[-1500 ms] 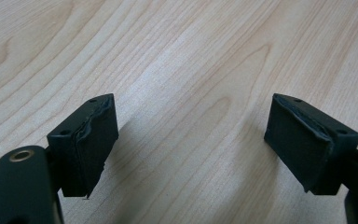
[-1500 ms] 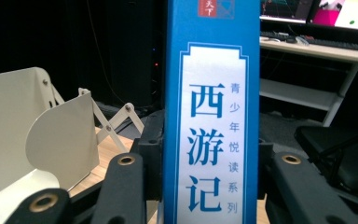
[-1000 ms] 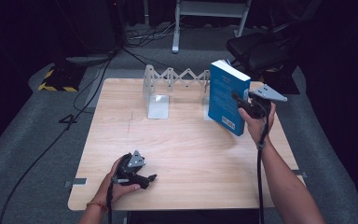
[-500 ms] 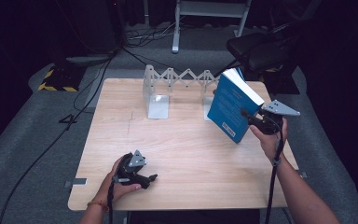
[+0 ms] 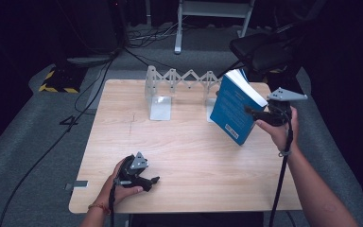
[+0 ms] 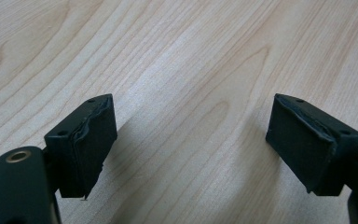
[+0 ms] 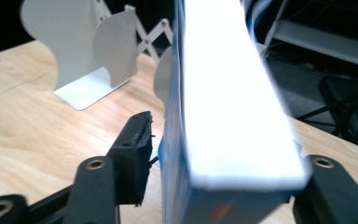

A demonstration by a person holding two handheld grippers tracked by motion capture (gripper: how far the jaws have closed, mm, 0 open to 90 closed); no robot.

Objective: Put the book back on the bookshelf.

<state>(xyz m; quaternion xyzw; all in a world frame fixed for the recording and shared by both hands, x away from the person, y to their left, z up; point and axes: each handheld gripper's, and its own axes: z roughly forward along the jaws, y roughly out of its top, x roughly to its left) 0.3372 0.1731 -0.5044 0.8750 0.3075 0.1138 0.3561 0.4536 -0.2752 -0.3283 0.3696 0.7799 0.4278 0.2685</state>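
While the blue book (image 5: 236,106) sits tipped between your right claw's (image 5: 252,112) jaws, which have just been opening, the left pad clear of its cover, it isn't in the rack (image 5: 179,85) beyond yet; your left claw (image 5: 152,180) rests open, holding nothing

Dark studio-like lab, lone wooden table (image 5: 184,142), floor cables (image 5: 94,90), hazard-striped block (image 5: 56,80)

Bright tabletop, dark surroundings, blurred close-ups
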